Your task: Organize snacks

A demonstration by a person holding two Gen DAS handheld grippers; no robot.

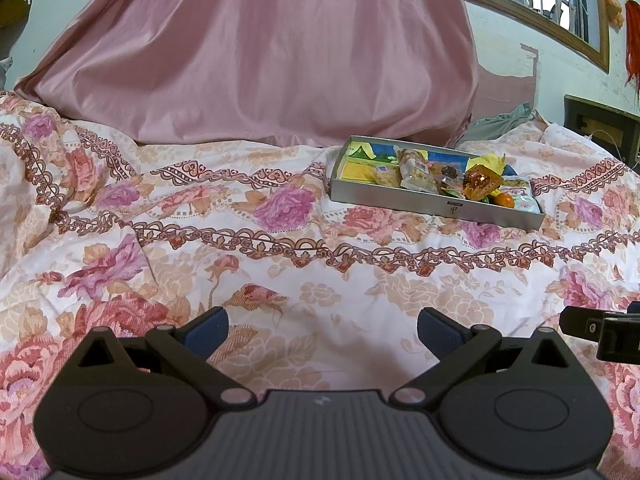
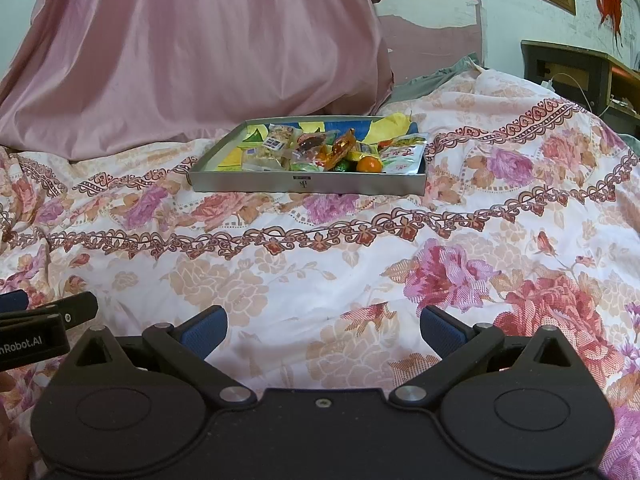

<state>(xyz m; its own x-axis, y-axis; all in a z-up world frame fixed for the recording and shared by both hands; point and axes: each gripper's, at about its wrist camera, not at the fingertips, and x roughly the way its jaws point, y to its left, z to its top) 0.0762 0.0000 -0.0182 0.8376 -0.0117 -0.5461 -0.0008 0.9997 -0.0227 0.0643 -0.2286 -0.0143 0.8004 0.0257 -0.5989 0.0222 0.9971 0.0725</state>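
A shallow grey metal tray lies on the floral bedspread, far ahead of both grippers. It holds several wrapped snacks: clear packs of biscuits, an orange-brown wrapped sweet, a small orange fruit and a white-green packet. My left gripper is open and empty, low over the bedspread. My right gripper is open and empty too, beside the left one.
A floral bedspread covers the bed. A big pink satin cover rises behind the tray. A dark wooden cabinet stands at the right. A window is at the upper right.
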